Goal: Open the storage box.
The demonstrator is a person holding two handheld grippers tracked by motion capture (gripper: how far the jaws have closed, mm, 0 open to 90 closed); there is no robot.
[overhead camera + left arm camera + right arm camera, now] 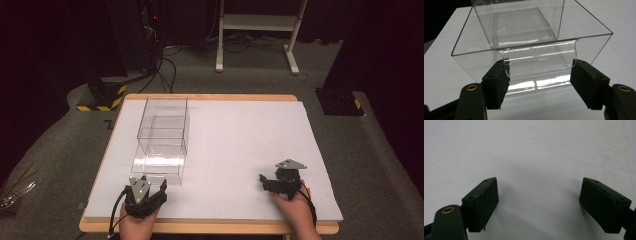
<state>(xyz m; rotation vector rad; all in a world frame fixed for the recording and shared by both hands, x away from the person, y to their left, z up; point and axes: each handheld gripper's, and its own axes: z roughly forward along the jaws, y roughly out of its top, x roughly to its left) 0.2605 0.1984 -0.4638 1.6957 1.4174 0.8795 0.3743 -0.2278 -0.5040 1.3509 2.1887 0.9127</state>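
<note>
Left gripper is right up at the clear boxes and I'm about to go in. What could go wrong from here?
1. The left gripper stands open around the curved lip of the near clear box. Smooth plastic may slip from the pads.
2. A second clear box sits just behind it. Pushing forward would likely shove both across the white table.
3. The right gripper rests far off, open over bare table, so it cannot steady anything.

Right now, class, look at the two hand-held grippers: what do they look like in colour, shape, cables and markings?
Both the left gripper and the right gripper are black, and each carries a grey three-cornered plate on top. A black cable trails from the left one. Seen close, each has two blocky dark pads with small holes in them, and brass-coloured rings at the joints. No sleeves show.
</note>
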